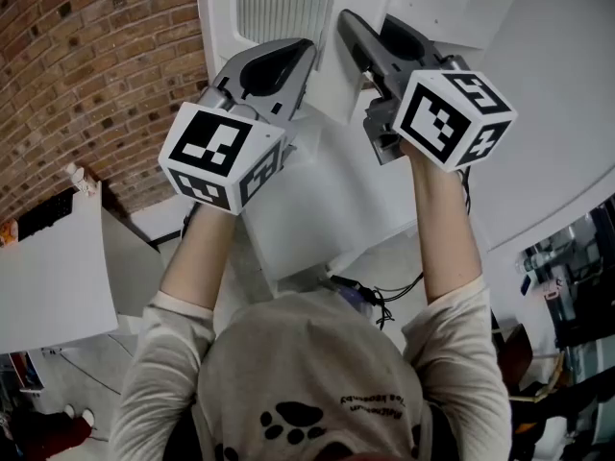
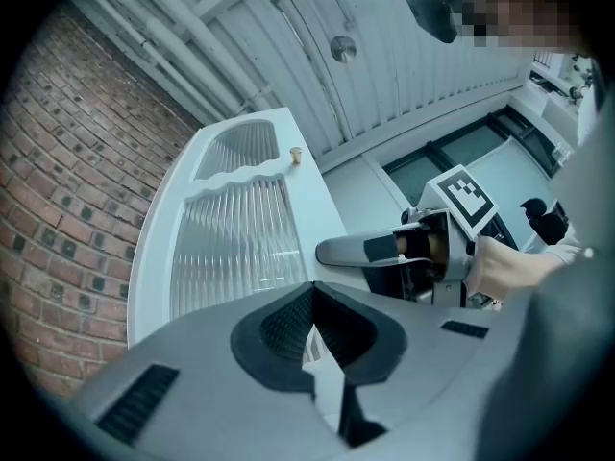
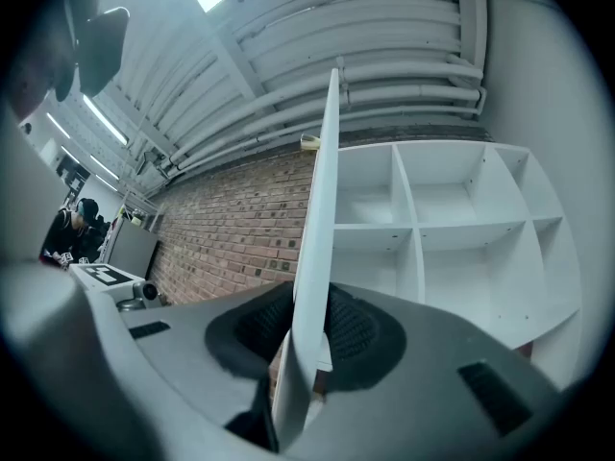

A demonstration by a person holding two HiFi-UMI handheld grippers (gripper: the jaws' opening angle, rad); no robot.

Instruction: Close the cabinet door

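The white cabinet door (image 1: 327, 80) with a ribbed glass panel (image 2: 231, 248) stands swung out from the open white cabinet (image 3: 452, 248). My right gripper (image 1: 351, 22) is shut on the door's free edge (image 3: 322, 209); its pads (image 3: 351, 329) press on the edge from both sides. My left gripper (image 1: 298, 51) is shut with nothing in it. It sits just to the left of the right one, and its tips (image 2: 312, 315) are close to the door's face below the glass. A small knob (image 2: 296, 156) sits near the door's top. From the left gripper view, the right gripper (image 2: 332, 251) shows at the door's edge.
A brick wall (image 1: 96, 65) runs to the left of the cabinet. A white panel (image 1: 53, 277) stands low at the left, and cables (image 1: 384, 301) lie below the door. The cabinet's shelves (image 3: 423, 224) hold nothing. A person (image 3: 72, 224) is far off.
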